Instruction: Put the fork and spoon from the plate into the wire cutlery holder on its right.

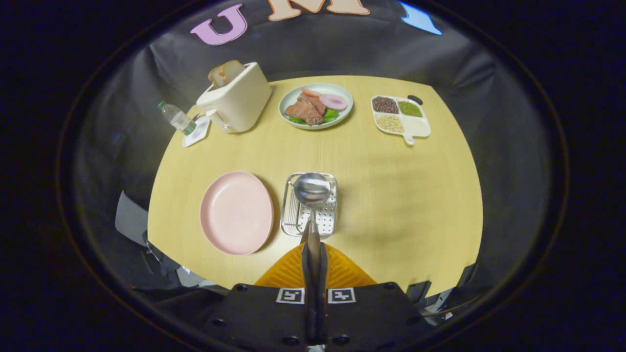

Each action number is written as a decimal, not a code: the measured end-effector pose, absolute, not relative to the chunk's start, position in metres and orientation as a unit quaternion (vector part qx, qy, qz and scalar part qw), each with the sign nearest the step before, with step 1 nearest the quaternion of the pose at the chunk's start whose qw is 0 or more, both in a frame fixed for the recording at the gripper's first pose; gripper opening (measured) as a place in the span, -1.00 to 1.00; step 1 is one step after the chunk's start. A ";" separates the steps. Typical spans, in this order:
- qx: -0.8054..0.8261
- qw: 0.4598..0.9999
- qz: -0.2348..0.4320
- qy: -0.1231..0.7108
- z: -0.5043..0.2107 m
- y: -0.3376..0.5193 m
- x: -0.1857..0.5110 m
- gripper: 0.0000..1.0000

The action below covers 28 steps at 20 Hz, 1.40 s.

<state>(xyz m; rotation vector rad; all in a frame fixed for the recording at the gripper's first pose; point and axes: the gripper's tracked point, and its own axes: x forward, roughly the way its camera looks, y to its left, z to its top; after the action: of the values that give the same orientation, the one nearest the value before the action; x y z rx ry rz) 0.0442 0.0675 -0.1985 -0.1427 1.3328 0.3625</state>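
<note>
My gripper (313,243) is shut on the handle of a steel spoon (311,188), whose bowl hangs over the wire cutlery holder (332,215). The orange fingers (342,269) press together on the handle. A fork (292,215) seems to lie in the holder's left side, its tines showing. The pink plate (236,212) sits just left of the holder with nothing on it.
At the back of the round wooden table (391,195) stand a cream toaster (237,100) with bread, a water bottle (177,118), a plate of food (316,105) and a divided tray of grains (401,117). Black cloth surrounds the table.
</note>
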 end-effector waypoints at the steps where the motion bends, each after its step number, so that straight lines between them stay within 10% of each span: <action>1: -0.075 0.758 0.165 0.626 -0.200 0.065 0.043 -0.93; 15: -0.124 0.687 0.172 0.695 -0.211 0.066 0.052 -0.73; 18: -0.122 0.700 0.179 0.680 -0.206 0.073 0.060 -0.19; 22: -0.120 0.722 0.179 0.658 -0.201 0.076 0.066 1.00; 28: -0.096 0.758 0.186 0.617 -0.185 0.075 0.066 0.99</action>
<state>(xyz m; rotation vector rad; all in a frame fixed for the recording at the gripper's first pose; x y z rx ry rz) 0.0665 0.0750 -0.1853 -0.2093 1.3443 0.4054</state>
